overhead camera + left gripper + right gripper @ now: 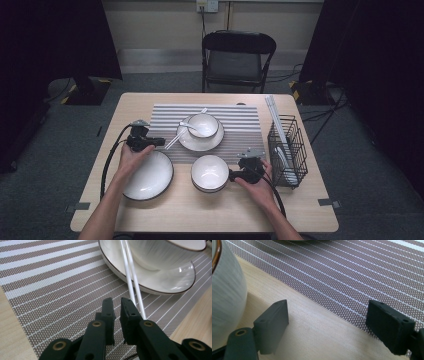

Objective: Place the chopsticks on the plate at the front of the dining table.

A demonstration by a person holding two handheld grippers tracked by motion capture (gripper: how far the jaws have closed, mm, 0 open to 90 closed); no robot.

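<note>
Nowhere legible writing: left tool [117,305] nearly together beside white chopsticks [131,277] (unclamped), right tool [329,315] apart.

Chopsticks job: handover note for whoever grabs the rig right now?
Left tool: jaws nearly shut with nothing between them; the white chopsticks run just past its right jaw, far ends leaning on the plate under the spoon bowl.
Right tool: open, empty, over bare table beside the second bowl, at the striped mat edge.
Done: plate, bowl and spoon set on the mat; chopsticks laid at the plate's left.
Left, probably: place the big plate and second bowl; more chopsticks stand in the wire basket.
</note>
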